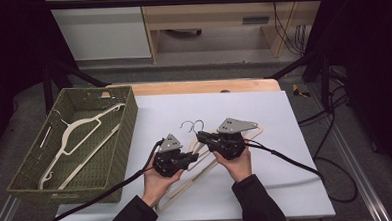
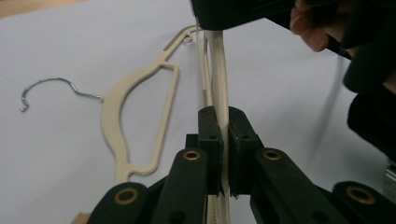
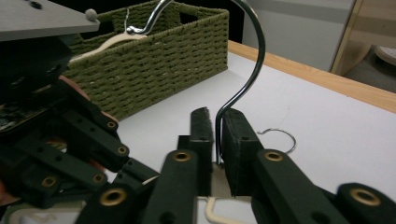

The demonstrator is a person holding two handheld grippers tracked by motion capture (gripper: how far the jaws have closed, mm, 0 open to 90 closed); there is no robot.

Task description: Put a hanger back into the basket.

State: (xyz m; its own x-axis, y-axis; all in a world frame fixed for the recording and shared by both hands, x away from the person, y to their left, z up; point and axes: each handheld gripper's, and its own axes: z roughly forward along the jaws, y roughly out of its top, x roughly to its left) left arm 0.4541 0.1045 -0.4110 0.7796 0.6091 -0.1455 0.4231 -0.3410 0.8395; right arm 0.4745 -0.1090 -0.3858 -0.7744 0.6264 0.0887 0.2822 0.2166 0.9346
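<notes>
Two hand-held grippers work a cream clothes hanger (image 1: 206, 157) at the middle of a white tabletop (image 1: 287, 186), where it sits over a second cream hanger (image 2: 122, 112) lying flat on the sheet. The left gripper (image 1: 192, 157) — seen up close in its own view — is clenched on the hanger's arm (image 2: 223, 100), the narrow cream bar squeezed between both black pads. The right gripper (image 1: 200, 136) has the hanger's steel hook (image 3: 243, 70) running up between its jaws; the wire lies against the right-hand pad, with a sliver of gap on the other side, so the grip looks slack rather than tight. The person's left hand (image 1: 159, 184) and right hand (image 1: 236, 165) come in from the near edge of the table, cables trailing off behind. At the table's left edge stands a green woven basket (image 1: 127, 123) — a white hanger (image 1: 80, 130) lies inside it.
</notes>
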